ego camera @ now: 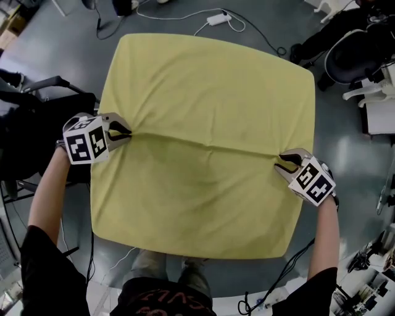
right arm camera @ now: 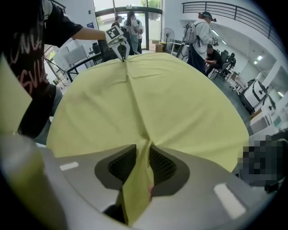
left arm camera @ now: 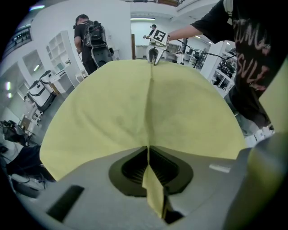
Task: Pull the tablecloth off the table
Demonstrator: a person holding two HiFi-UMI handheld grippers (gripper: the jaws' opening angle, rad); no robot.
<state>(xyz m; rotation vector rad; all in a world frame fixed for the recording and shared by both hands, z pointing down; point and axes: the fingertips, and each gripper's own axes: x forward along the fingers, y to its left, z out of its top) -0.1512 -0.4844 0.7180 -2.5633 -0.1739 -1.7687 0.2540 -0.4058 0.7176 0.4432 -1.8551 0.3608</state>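
A yellow-green tablecloth (ego camera: 210, 123) covers the whole square table. My left gripper (ego camera: 126, 132) is at the cloth's left edge, shut on a pinched fold of the tablecloth (left arm camera: 150, 184). My right gripper (ego camera: 281, 162) is at the right edge, with a bunched fold of the tablecloth (right arm camera: 137, 184) pressed between its pads. A raised crease (ego camera: 207, 145) runs across the cloth between the two grippers. In the left gripper view the right gripper (left arm camera: 154, 60) shows at the far edge, and in the right gripper view the left gripper (right arm camera: 122, 55) does.
Grey floor surrounds the table. A white power strip (ego camera: 219, 18) with cables lies beyond the far edge. A black chair (ego camera: 345, 49) stands at the upper right, dark equipment (ego camera: 24, 117) at the left. People stand in the room (left arm camera: 92, 38) (right arm camera: 200, 33) behind the table.
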